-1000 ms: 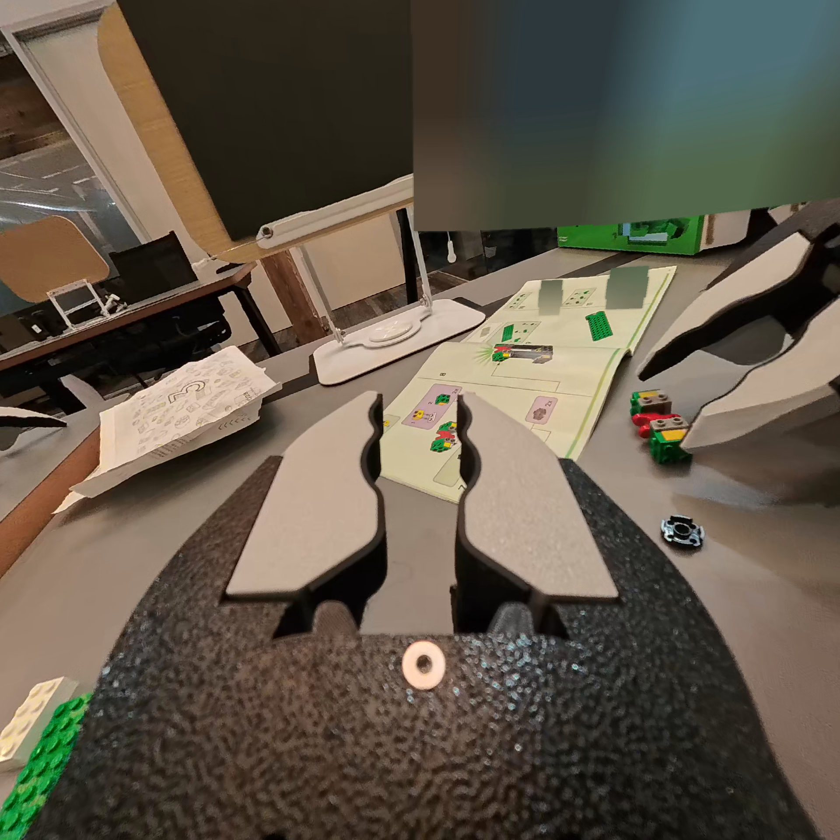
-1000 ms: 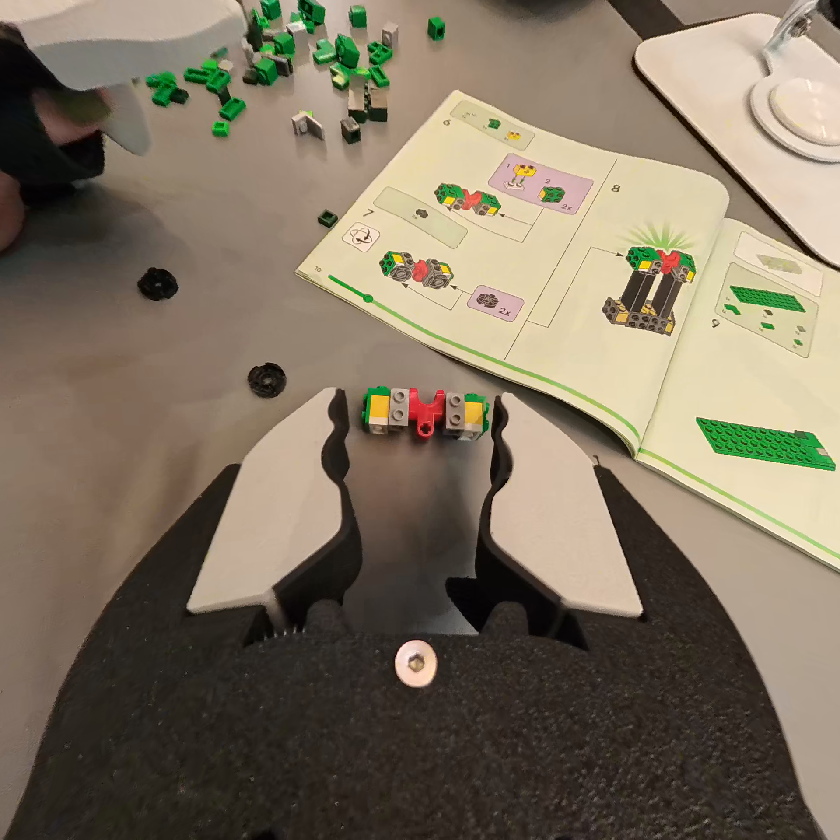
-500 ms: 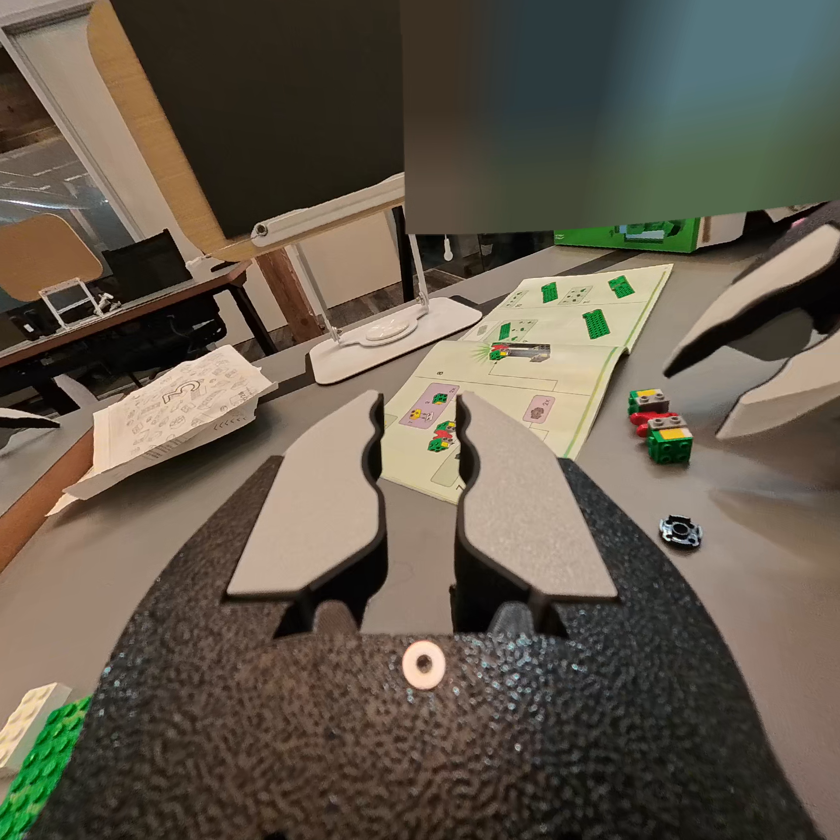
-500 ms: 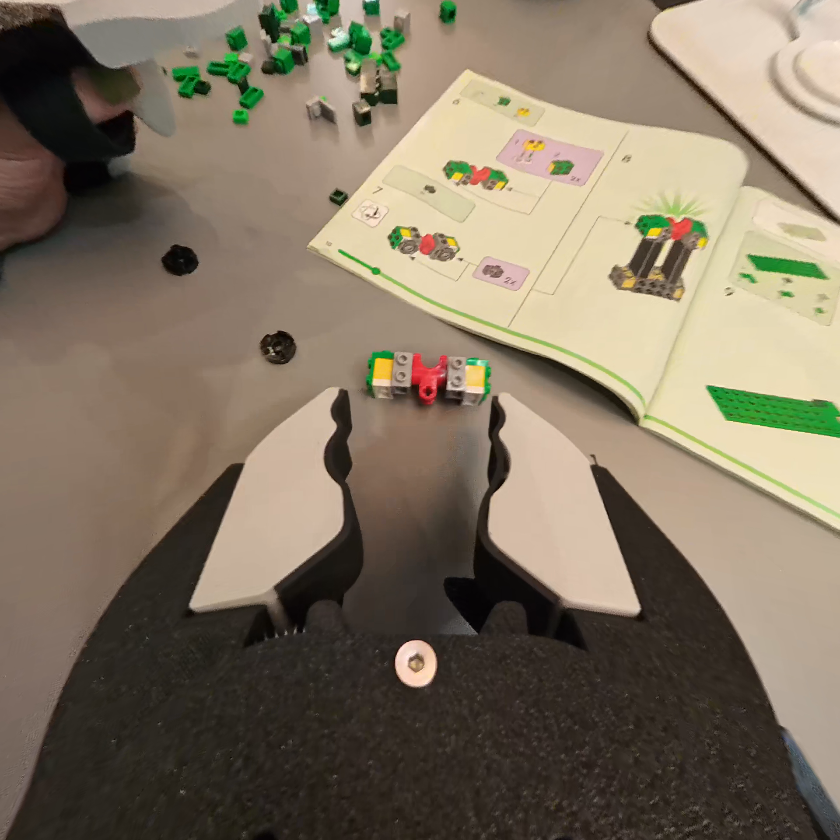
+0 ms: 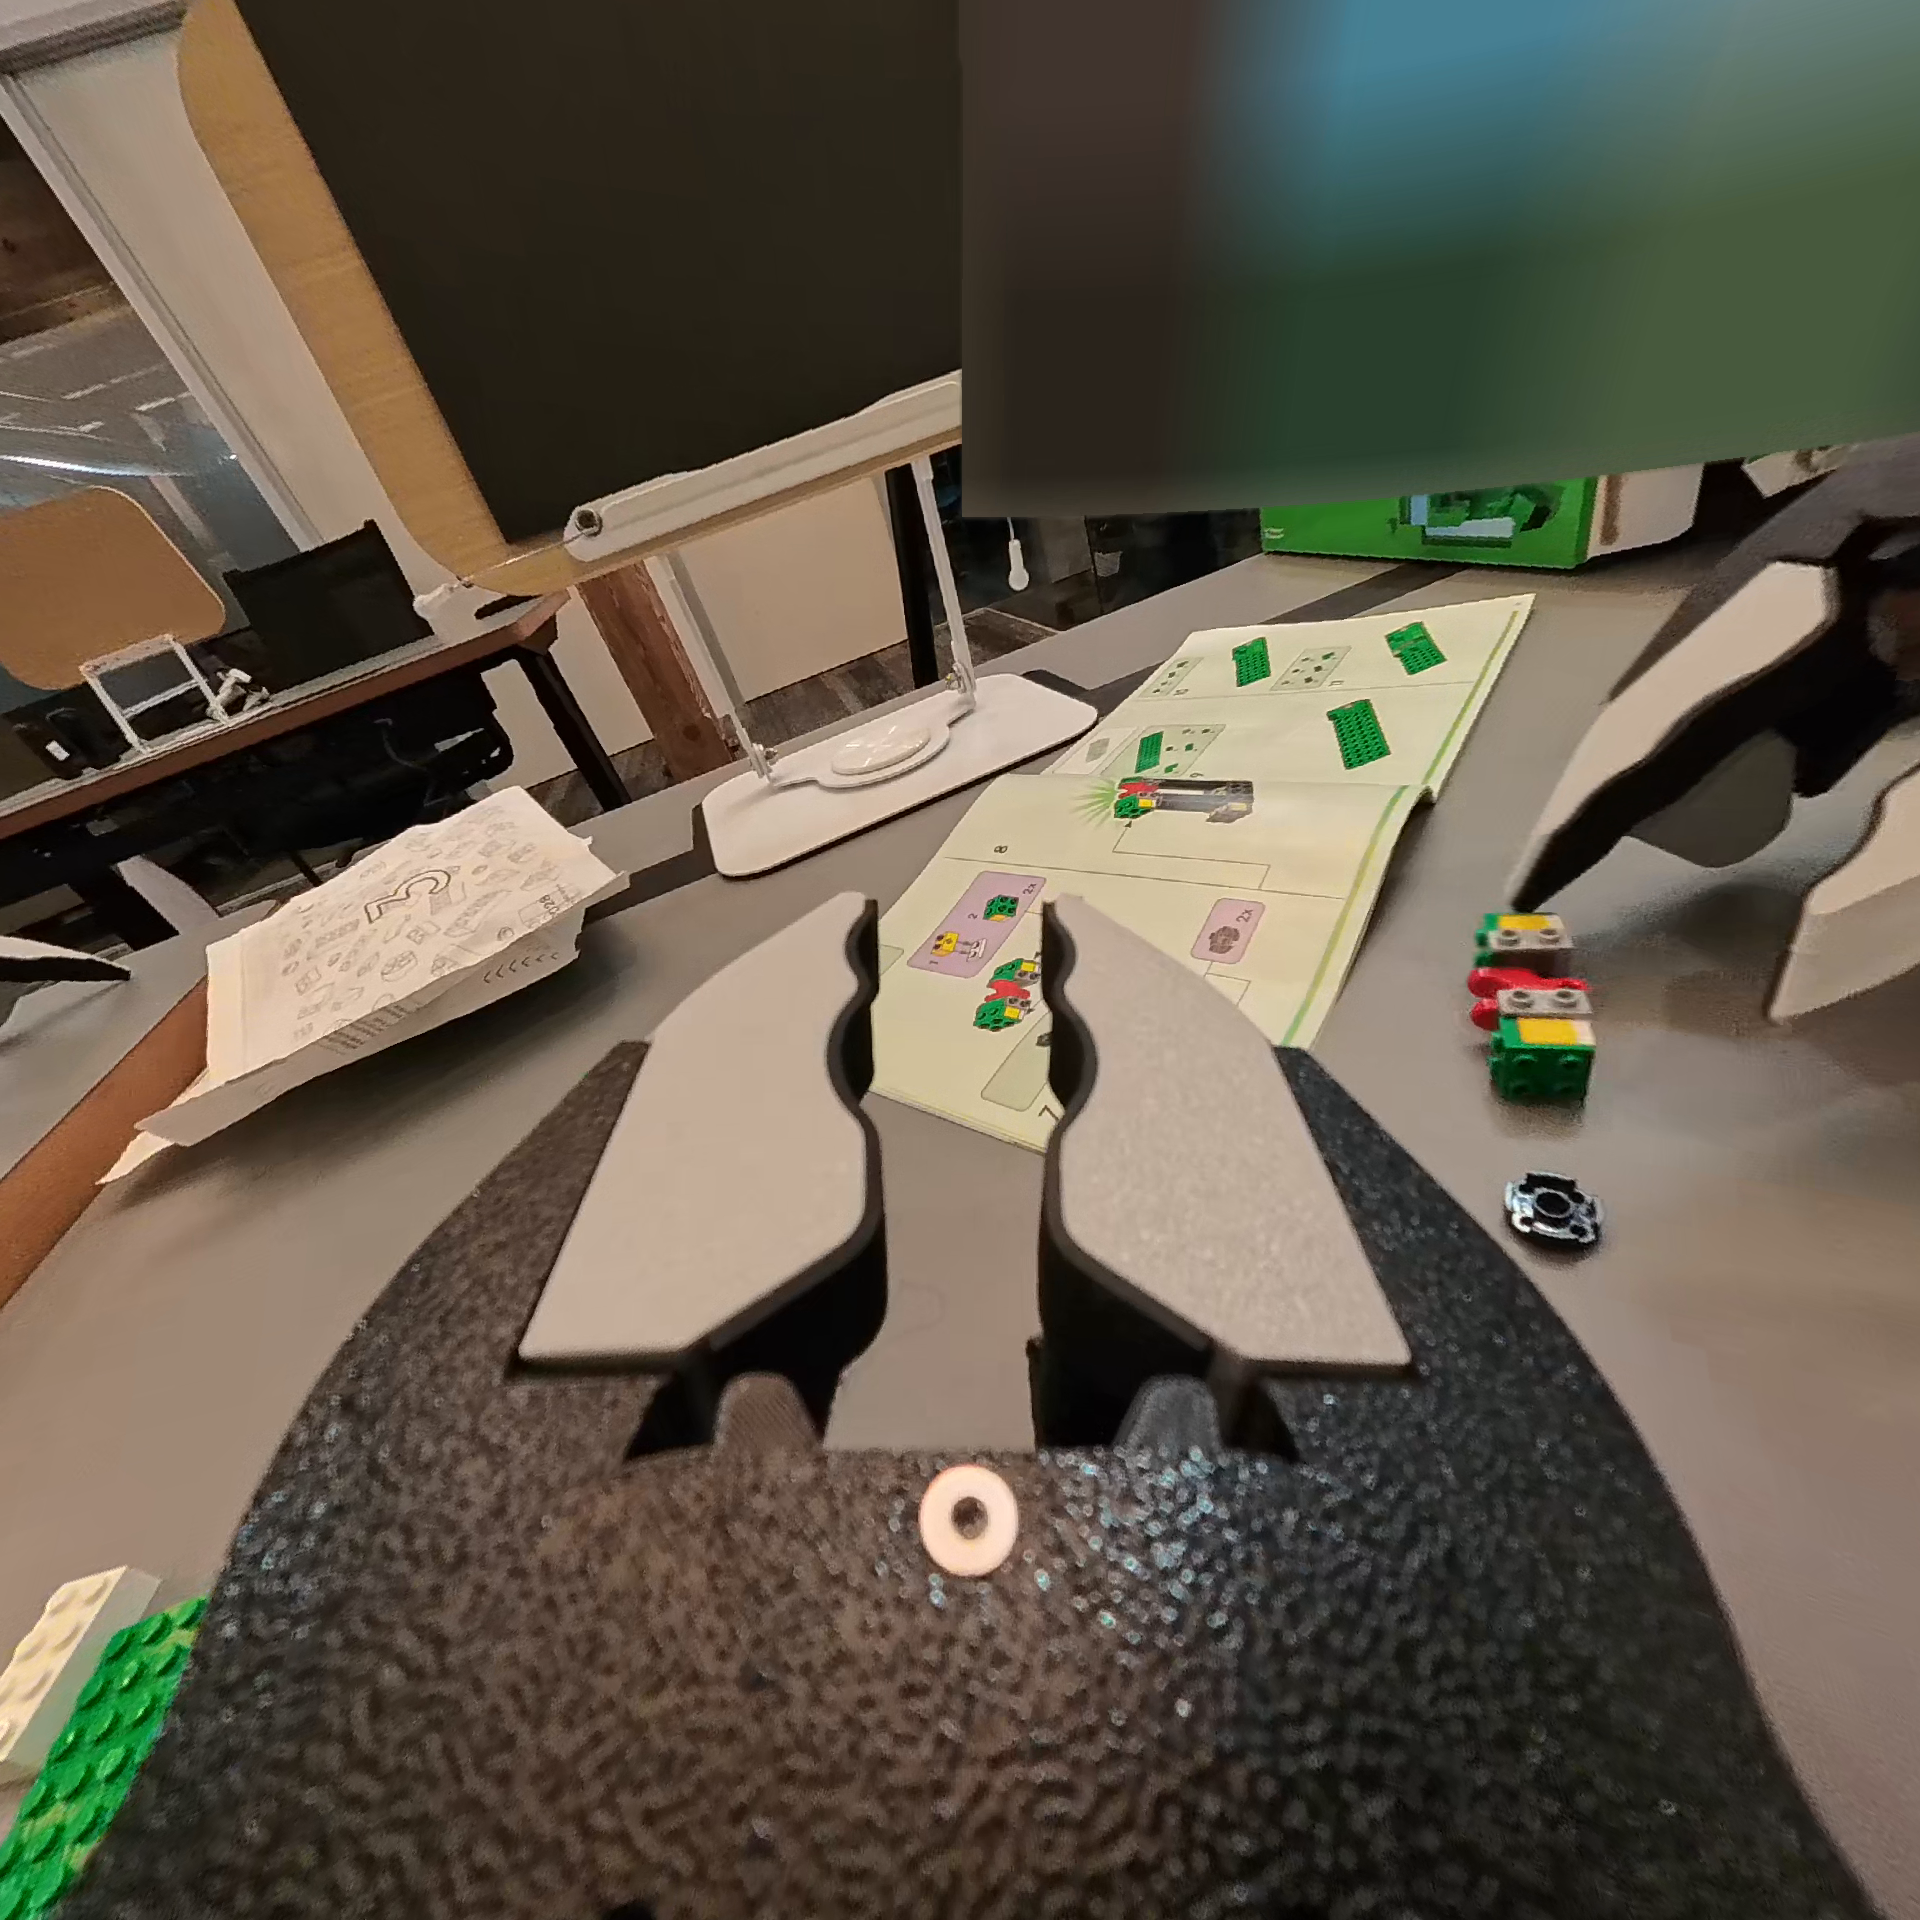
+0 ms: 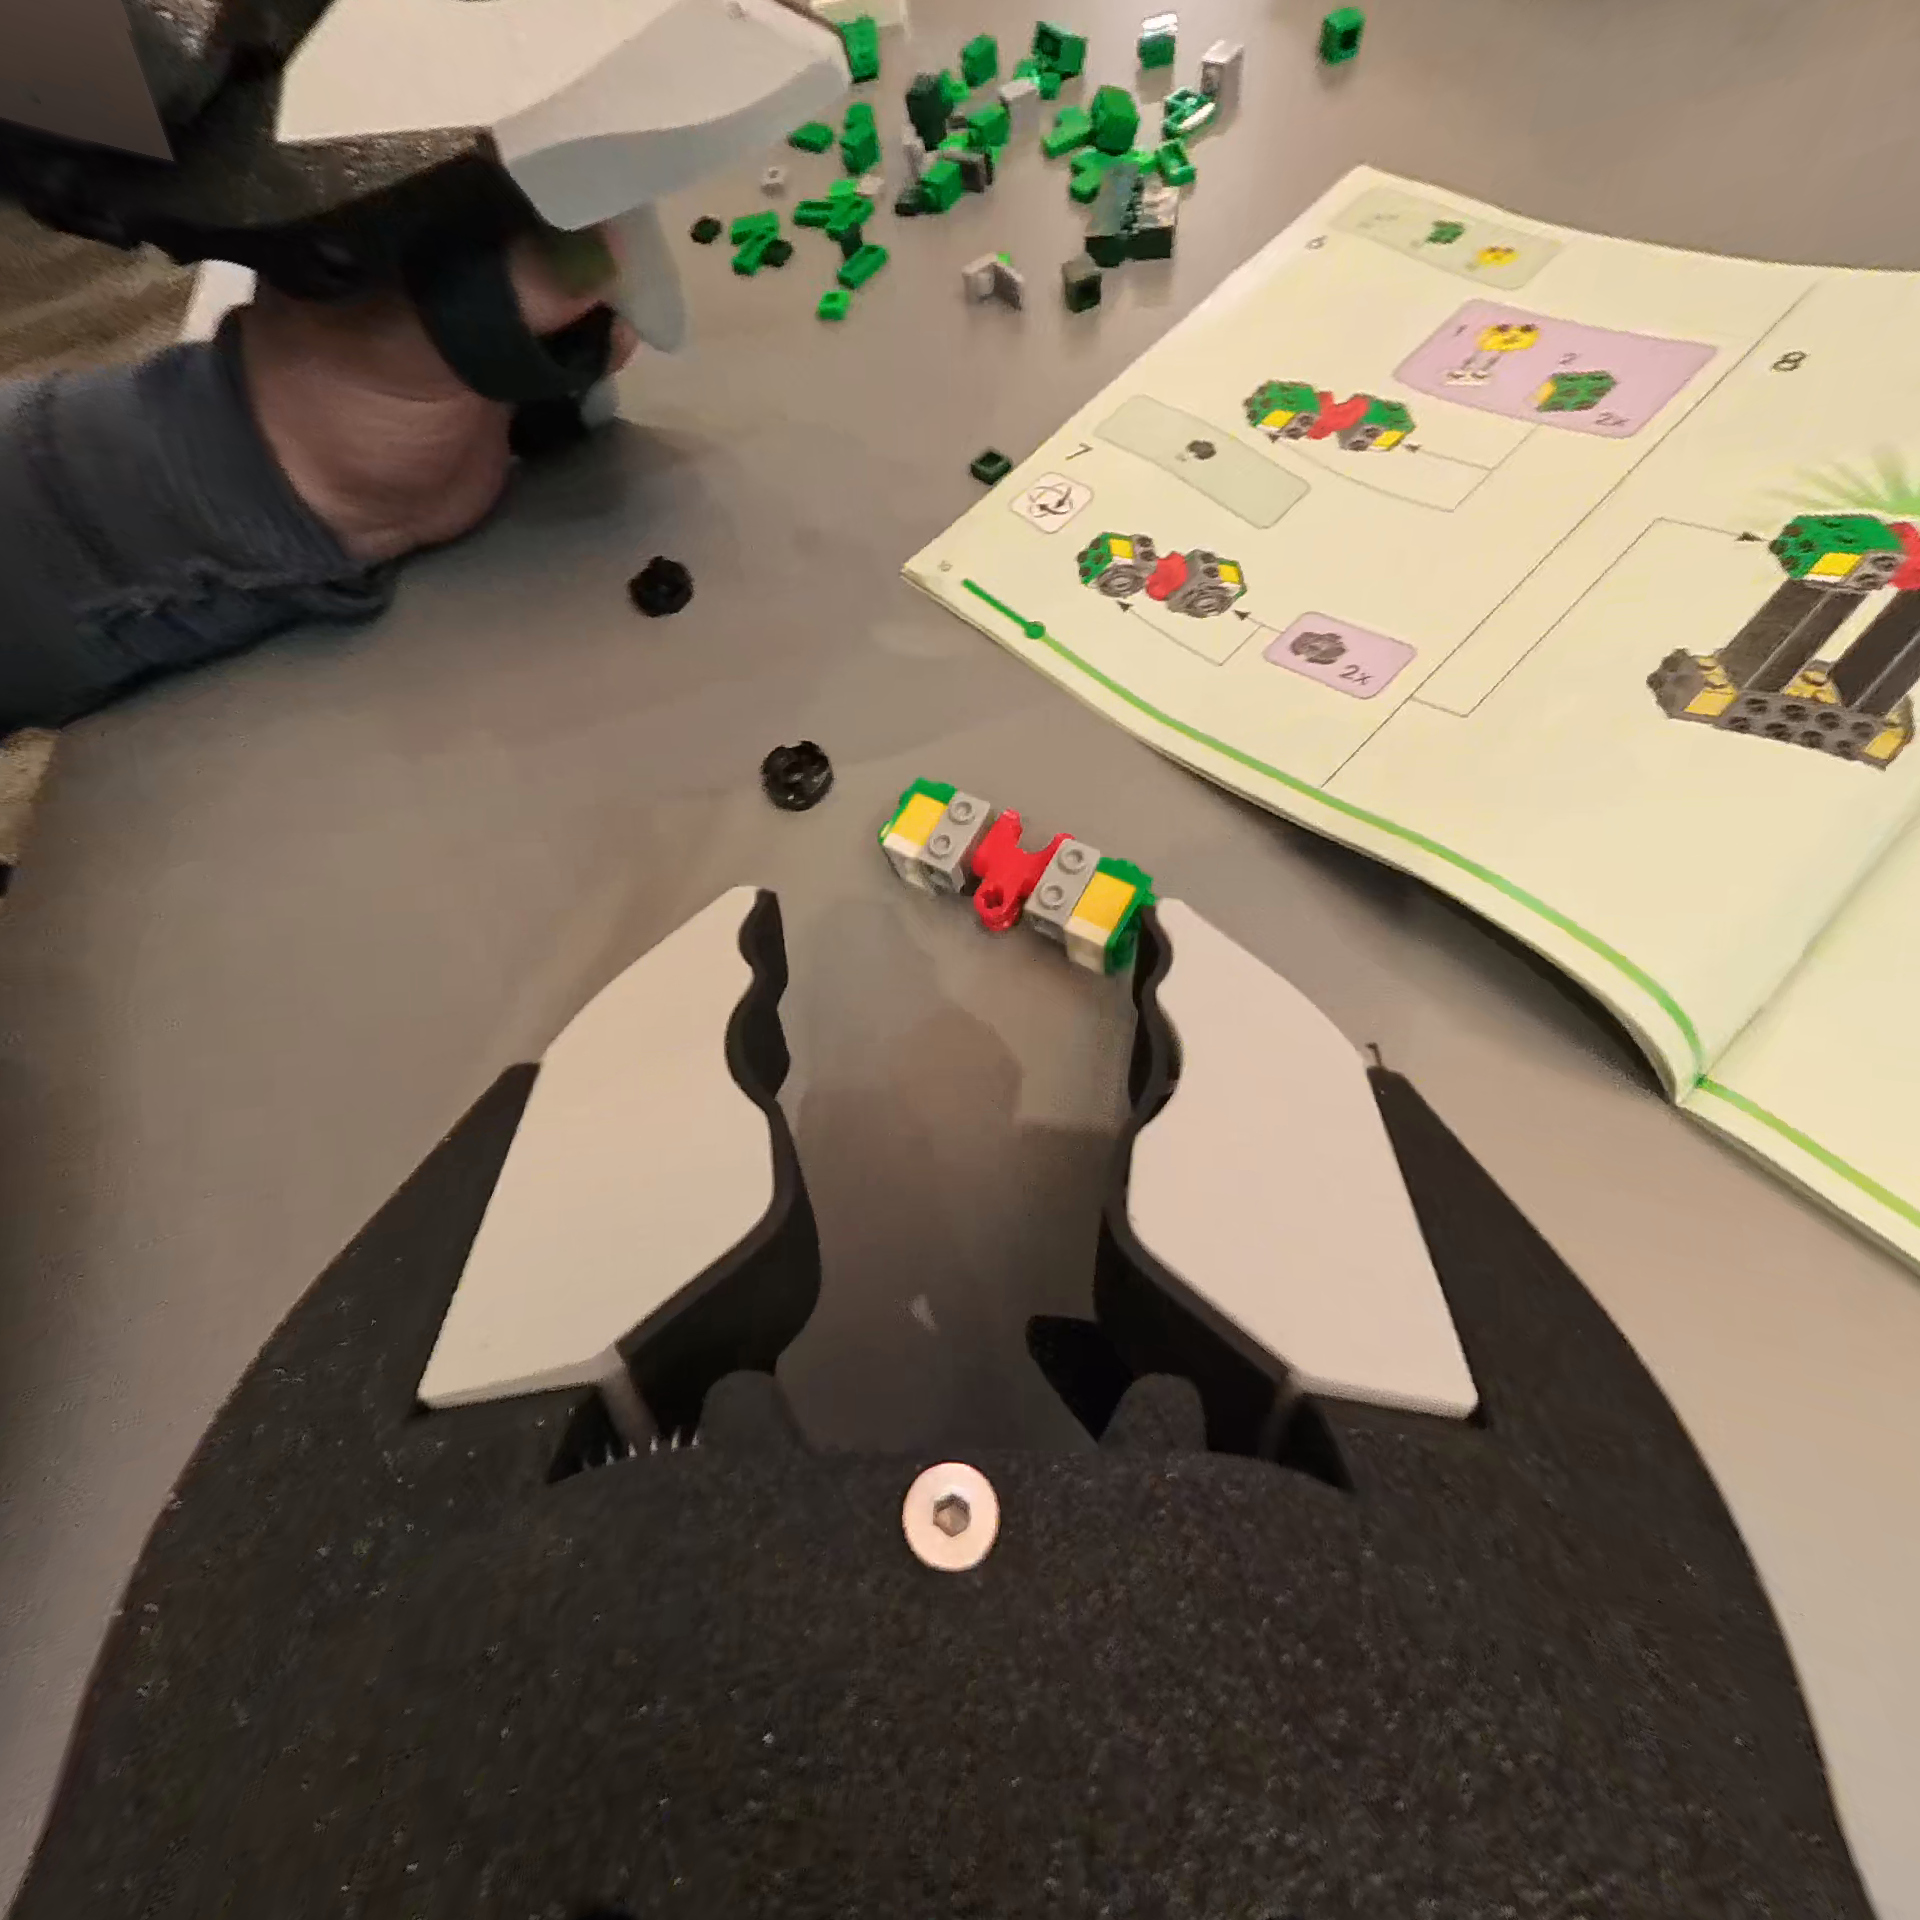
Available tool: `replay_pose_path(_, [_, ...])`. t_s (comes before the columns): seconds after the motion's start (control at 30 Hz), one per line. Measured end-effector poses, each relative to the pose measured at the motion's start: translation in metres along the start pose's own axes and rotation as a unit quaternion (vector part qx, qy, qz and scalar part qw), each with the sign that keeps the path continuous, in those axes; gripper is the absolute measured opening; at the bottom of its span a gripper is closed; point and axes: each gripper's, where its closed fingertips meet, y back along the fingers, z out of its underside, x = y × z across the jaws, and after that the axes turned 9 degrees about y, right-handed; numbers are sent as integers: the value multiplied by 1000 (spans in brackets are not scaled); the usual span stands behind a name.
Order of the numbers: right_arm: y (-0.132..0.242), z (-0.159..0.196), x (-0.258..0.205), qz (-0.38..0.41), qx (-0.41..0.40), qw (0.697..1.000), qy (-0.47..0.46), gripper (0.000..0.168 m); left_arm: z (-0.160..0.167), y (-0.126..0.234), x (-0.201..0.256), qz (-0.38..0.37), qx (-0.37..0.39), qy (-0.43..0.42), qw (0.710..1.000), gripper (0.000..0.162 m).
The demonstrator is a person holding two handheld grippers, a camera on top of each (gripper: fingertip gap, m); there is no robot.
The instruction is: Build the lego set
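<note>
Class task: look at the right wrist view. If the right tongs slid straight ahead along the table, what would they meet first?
Probably the small lego assembly: it lies just beyond the open right tongs, its green end at the right fingertip. Height above the table is unclear.

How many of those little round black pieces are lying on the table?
2. One round black piece lies just left of the red-centred assembly; the other lies farther off, near the hand. More may hide in the loose pile.

Dim warm indoor light; soft shadows on table (image 6: 312,1039); wide-angle edge distortion; slight motion blur.
</note>
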Motion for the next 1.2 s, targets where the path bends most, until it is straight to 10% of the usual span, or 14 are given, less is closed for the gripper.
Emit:
replay_pose_path(0.73, [65, -33, 21, 115, 251, 961, 1, 57, 1, -1, 2, 4, -4, -4, 1000, 28])
replay_pose_path(1.2, [59, -31, 19, 115, 230, 966, 15, 54, 1, -1, 2, 5, -6, -6, 1000, 28])
